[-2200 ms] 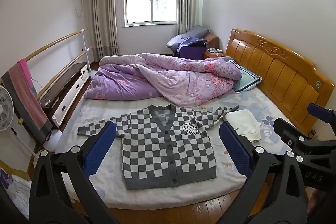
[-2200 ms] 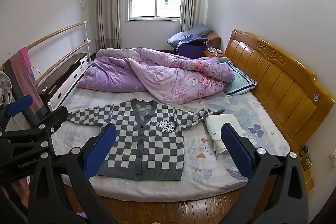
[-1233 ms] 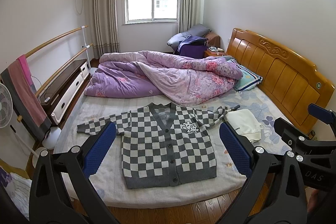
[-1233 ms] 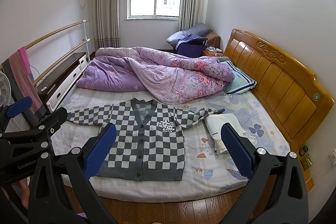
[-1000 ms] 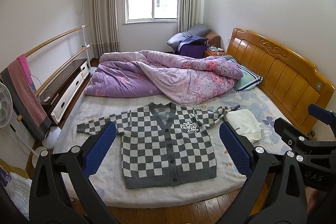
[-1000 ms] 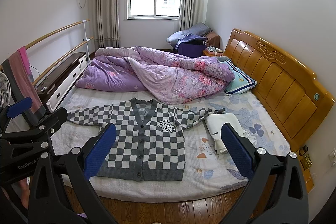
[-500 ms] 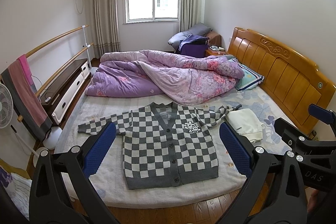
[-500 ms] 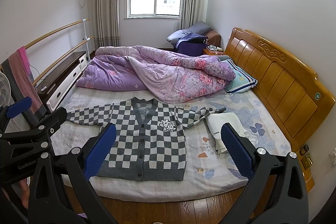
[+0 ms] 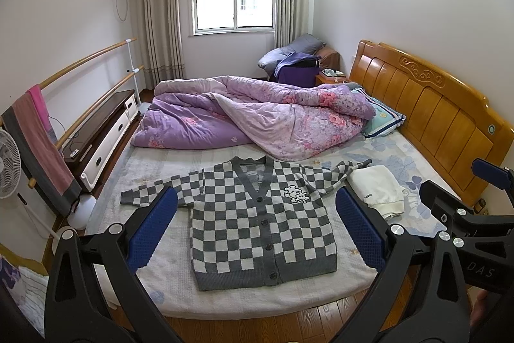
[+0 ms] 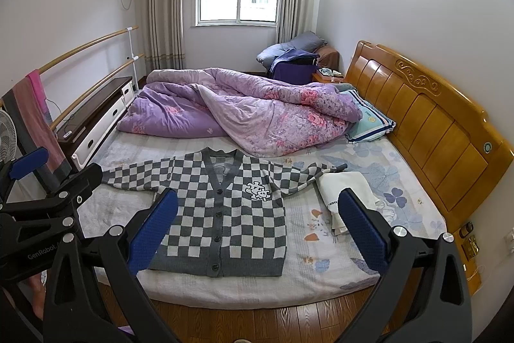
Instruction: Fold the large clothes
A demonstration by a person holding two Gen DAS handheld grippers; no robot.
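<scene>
A grey and white checkered cardigan point(image 9: 260, 221) lies flat and buttoned on the near part of the bed, sleeves spread out to both sides; it also shows in the right wrist view point(image 10: 221, 214). My left gripper point(image 9: 257, 230) is open and empty, held in the air before the bed's near edge. My right gripper point(image 10: 257, 227) is open and empty too, beside the left one. Neither touches the cardigan. The right gripper's body shows in the left wrist view point(image 9: 465, 230), and the left gripper's body in the right wrist view point(image 10: 48, 204).
A folded white garment point(image 9: 377, 190) lies by the cardigan's right sleeve. A rumpled purple quilt point(image 9: 257, 118) and a pillow point(image 9: 382, 118) fill the far half of the bed. A wooden headboard point(image 9: 433, 118) stands on the right, a low cabinet point(image 9: 102, 130) and a fan point(image 9: 8, 163) on the left.
Both views have shifted only slightly; the grippers stay open and hover in about the same place. The cardigan has not moved.
</scene>
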